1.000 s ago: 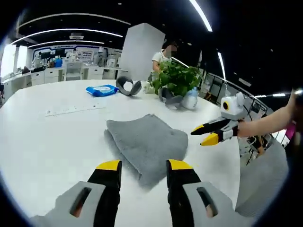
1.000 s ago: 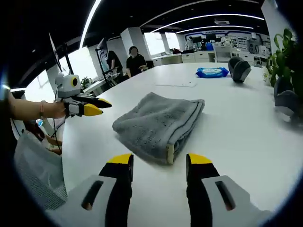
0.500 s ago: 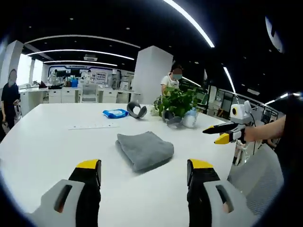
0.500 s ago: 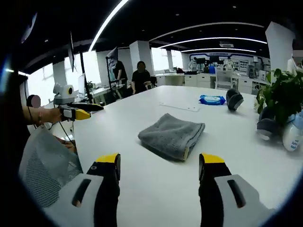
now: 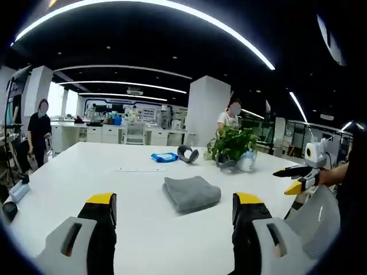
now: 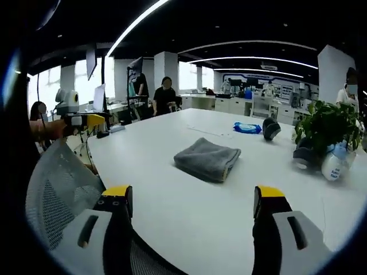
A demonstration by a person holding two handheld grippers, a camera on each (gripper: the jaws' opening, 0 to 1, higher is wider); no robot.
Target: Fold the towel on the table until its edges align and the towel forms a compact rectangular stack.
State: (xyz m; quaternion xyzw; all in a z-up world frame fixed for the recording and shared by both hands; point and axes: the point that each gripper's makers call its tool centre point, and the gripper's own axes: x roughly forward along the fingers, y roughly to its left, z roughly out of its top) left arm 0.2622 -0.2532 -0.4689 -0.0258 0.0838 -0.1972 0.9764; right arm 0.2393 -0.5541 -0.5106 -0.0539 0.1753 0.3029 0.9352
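A: Where is the towel (image 5: 191, 193) seen?

B: The grey towel (image 6: 207, 158) is seen folded into a compact, thick rectangle, lying flat near the middle of the white counter (image 5: 74, 177). Nothing is touching it.

A: What is made out of the left gripper (image 5: 172, 209)?

B: In the left gripper view its yellow-tipped jaws are shown spread wide, with nothing held between them, well short of the towel. It is also caught at the left edge of the right gripper view (image 6: 87, 119), held in a hand (image 6: 47, 128) beyond the counter's edge; its state cannot be judged from there.

A: And the right gripper (image 6: 193, 200)?

B: Its jaws are likewise spread wide and empty in its own view, low over the near counter edge (image 6: 229, 229). In the left gripper view it is seen at the right (image 5: 295, 179), held off the counter's side and apart from the towel.

A: What else is noted?

B: A blue packet (image 5: 165, 157) and a dark curved object (image 5: 188, 154) are laid beyond the towel. A potted plant (image 5: 234, 145) with a white bottle (image 5: 248, 162) just beside it is placed further right. A mesh chair back (image 6: 54, 195) is seen by the counter's edge. Several people (image 5: 39, 130) are standing in the background.
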